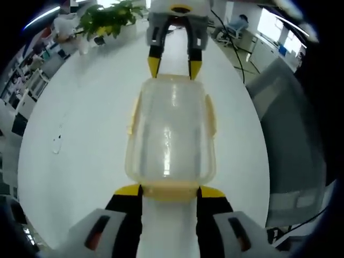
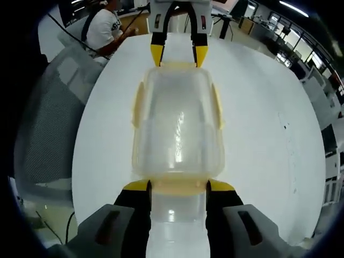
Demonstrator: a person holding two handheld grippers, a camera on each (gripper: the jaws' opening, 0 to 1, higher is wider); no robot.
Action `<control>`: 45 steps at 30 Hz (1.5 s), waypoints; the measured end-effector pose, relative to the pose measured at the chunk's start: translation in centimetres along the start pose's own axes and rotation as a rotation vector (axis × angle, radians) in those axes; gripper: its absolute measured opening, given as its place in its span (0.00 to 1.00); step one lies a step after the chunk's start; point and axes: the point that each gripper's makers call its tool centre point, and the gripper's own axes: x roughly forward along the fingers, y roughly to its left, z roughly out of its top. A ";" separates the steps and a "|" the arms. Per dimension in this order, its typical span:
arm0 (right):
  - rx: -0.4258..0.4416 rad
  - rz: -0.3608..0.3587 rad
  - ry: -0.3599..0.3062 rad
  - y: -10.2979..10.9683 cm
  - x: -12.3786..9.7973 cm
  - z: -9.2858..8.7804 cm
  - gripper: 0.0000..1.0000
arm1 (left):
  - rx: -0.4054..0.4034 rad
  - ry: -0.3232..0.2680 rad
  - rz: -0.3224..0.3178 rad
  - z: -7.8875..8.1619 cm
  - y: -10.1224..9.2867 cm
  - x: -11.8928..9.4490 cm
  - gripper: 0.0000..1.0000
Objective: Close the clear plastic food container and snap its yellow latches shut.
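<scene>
The clear plastic container (image 1: 171, 134) (image 2: 177, 123) lies on the white table (image 1: 86, 134) (image 2: 258, 134) with its lid on. Yellow side latches (image 1: 210, 113) (image 2: 138, 102) lie against its long sides. My two grippers face each other across it, one at each short end. The left gripper (image 1: 169, 191) (image 2: 178, 55) is open, and its yellow tips straddle the yellow end latch (image 1: 169, 192) nearest it. At the opposite end the right gripper (image 2: 179, 187) (image 1: 174, 67) is also open around that end latch (image 2: 179, 188). Whether the tips press on the latches is unclear.
A grey office chair (image 1: 290, 140) (image 2: 51, 123) stands beside the table edge. A potted plant (image 1: 110, 19) sits at the table's far end in the left gripper view. A person in a white shirt (image 2: 105, 27) sits beyond the table in the right gripper view.
</scene>
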 end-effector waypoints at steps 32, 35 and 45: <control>0.014 -0.006 -0.004 0.4 -2.5 -6.1 0.36 | 0.009 -0.007 -0.024 5.8 -0.4 3.1 0.33; 0.014 -0.012 -0.001 0.5 -2.7 -6.5 0.36 | 0.010 -0.007 -0.024 6.2 -0.4 3.4 0.33; 0.016 -0.022 0.004 0.3 -3.2 -7.7 0.36 | 0.010 -0.023 -0.023 7.5 -0.3 3.7 0.33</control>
